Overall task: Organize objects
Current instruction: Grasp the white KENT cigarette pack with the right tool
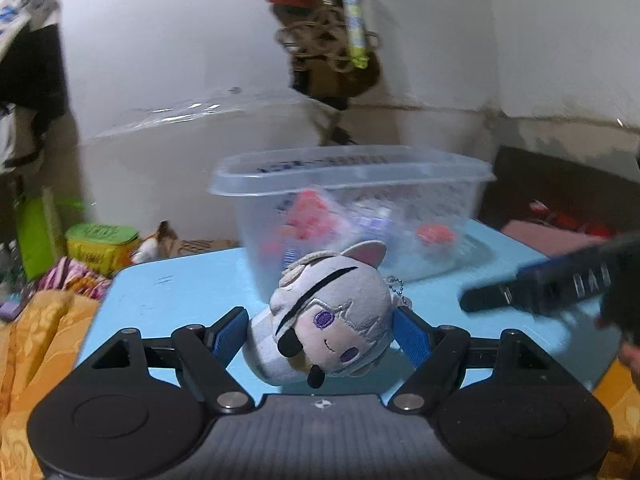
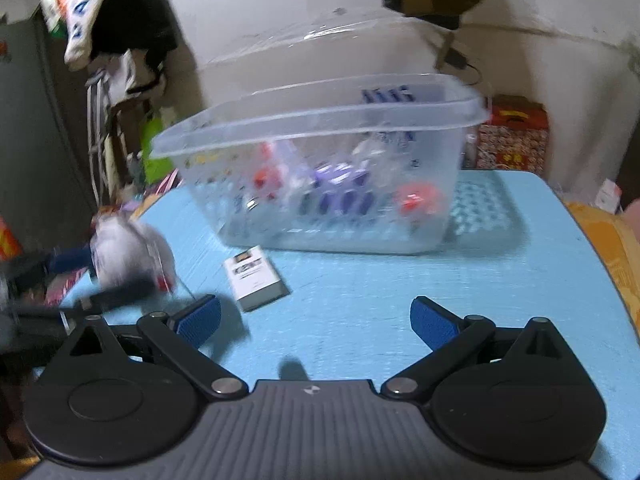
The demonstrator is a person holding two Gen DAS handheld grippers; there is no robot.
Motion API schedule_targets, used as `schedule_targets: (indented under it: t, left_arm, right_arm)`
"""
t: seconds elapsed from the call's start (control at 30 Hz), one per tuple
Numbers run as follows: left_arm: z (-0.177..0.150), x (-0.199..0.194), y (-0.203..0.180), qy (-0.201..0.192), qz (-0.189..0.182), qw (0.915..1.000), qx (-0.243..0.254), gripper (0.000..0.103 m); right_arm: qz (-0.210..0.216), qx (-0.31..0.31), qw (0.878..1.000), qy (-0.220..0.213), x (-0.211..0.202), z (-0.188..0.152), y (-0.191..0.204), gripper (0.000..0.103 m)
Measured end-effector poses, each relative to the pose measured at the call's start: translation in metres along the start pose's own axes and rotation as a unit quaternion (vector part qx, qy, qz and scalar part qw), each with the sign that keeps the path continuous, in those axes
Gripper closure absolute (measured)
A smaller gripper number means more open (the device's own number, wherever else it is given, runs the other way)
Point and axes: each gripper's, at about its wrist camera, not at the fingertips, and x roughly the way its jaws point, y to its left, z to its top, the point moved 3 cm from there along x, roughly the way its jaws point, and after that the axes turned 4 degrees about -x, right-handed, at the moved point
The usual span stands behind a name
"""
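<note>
Left tongs (image 1: 322, 330) clamped on plush toy (image 1: 332, 320); right tongs (image 2: 316, 320) apart, empty; card box (image 2: 256, 276) only in right view.

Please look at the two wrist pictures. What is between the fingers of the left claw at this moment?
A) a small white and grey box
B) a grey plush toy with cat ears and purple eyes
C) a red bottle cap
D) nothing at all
B: in the left wrist view the blue pads of the left claw press both sides of the grey plush toy.
</note>
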Motion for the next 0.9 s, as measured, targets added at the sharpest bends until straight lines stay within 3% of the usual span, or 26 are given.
schedule_targets:
  t: [0.17, 0.33, 0.53, 0.6, 0.67, 0.77, 0.9]
  left_arm:
    - [0.008, -0.011, 0.02, -0.022, 0.026, 0.999, -0.029, 0.022]
    - [0.009, -0.01, 0.024, -0.017, 0.032, 0.9985, -0.041, 0.021]
    - [0.009, -0.013, 0.026, -0.019, 0.033, 0.9985, -0.04, 0.021]
    - [0.008, -0.012, 0.029, -0.016, 0.035, 0.9984, -0.043, 0.021]
    - [0.007, -0.011, 0.031, -0.014, 0.037, 0.9982, -0.045, 0.021]
    - [0.007, -0.012, 0.034, -0.016, 0.039, 0.998, -0.048, 0.021]
    - [0.005, -0.01, 0.034, -0.012, 0.041, 0.998, -0.047, 0.021]
  right_arm:
    - [0.016, -0.016, 1.0, 0.011, 0.015, -0.002, 0.02, 0.0]
    - [0.012, -0.033, 0.999, 0.016, 0.04, 0.005, 0.043, 0.001]
    - [-0.002, -0.064, 0.997, 0.043, 0.067, 0.006, 0.055, 0.03]
    - [-0.011, -0.066, 0.997, 0.035, 0.068, 0.008, 0.056, 0.049]
    - [-0.011, -0.071, 0.997, 0.038, 0.066, 0.009, 0.056, 0.059]
    - [0.0, -0.081, 0.996, 0.038, 0.061, 0.006, 0.056, 0.059]
    - [-0.021, -0.103, 0.994, 0.03, 0.044, 0.002, 0.051, 0.059]
